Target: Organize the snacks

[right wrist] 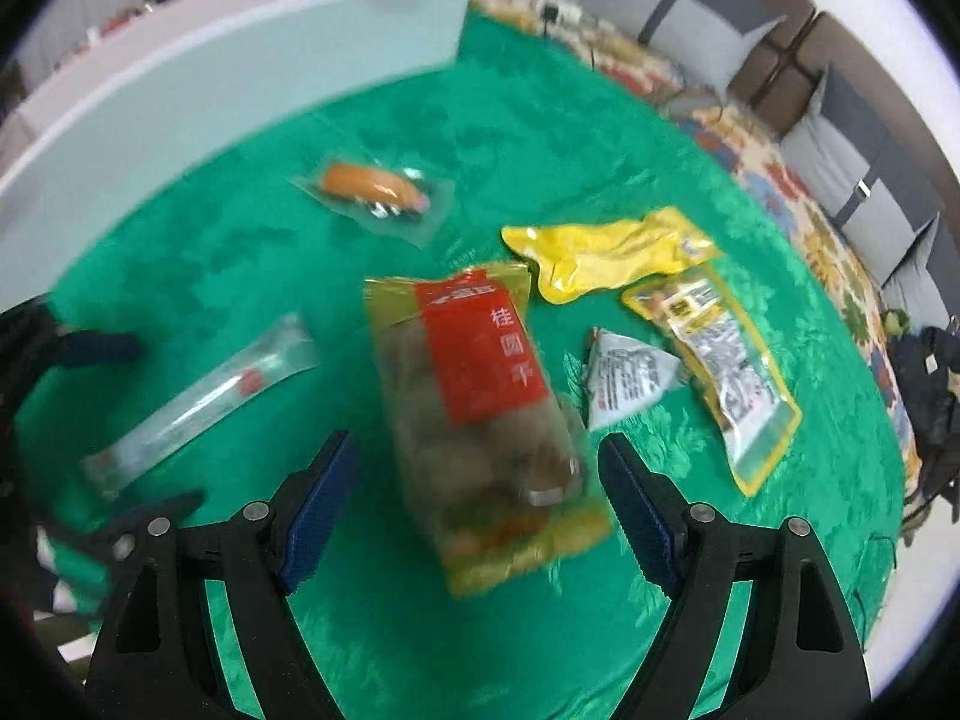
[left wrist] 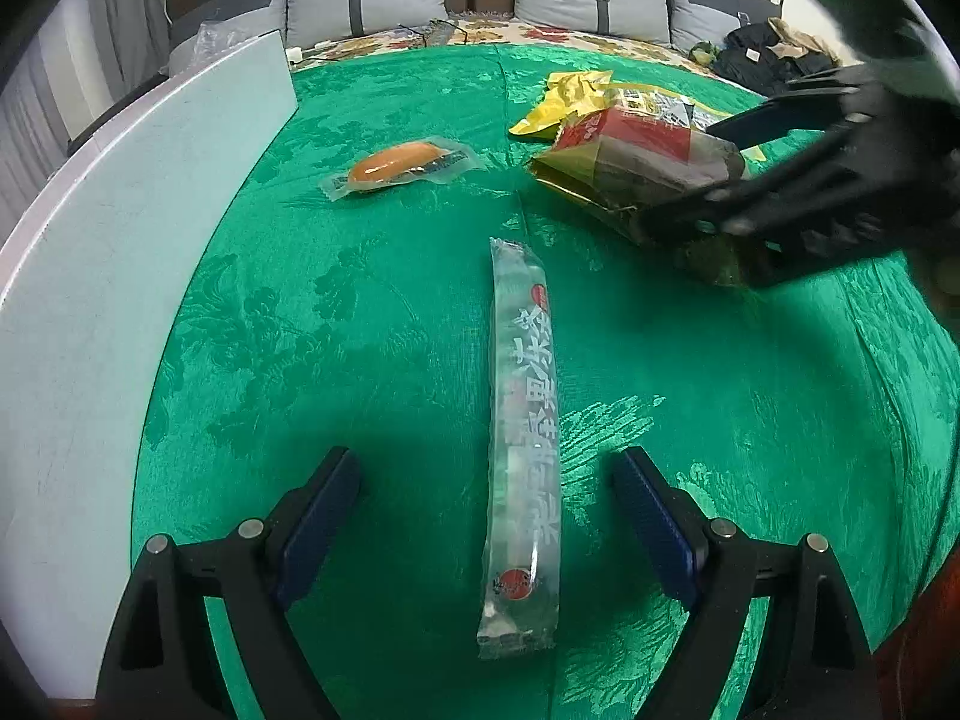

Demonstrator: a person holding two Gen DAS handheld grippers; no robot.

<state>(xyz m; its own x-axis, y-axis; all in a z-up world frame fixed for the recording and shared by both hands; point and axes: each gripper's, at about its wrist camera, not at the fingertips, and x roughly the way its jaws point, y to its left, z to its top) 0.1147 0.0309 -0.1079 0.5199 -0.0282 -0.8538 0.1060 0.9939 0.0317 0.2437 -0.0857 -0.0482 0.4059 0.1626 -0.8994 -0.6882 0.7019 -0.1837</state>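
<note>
A long clear jelly stick pack (left wrist: 523, 444) lies on the green cloth between the fingers of my open left gripper (left wrist: 487, 468); it also shows in the right wrist view (right wrist: 204, 402). A bag of dried fruit with a red label (right wrist: 480, 402) lies between the fingers of my open right gripper (right wrist: 477, 459). In the left wrist view the right gripper (left wrist: 690, 174) straddles that bag (left wrist: 636, 168). A wrapped sausage (left wrist: 396, 167) (right wrist: 375, 189) lies further off.
A white box wall (left wrist: 120, 240) (right wrist: 240, 60) stands along the left. A yellow pouch (right wrist: 606, 255), a small white triangular pack (right wrist: 627, 381) and a yellow-edged printed pouch (right wrist: 720, 366) lie to the right. Pillows and a patterned bedspread lie behind the green cloth (left wrist: 360, 330).
</note>
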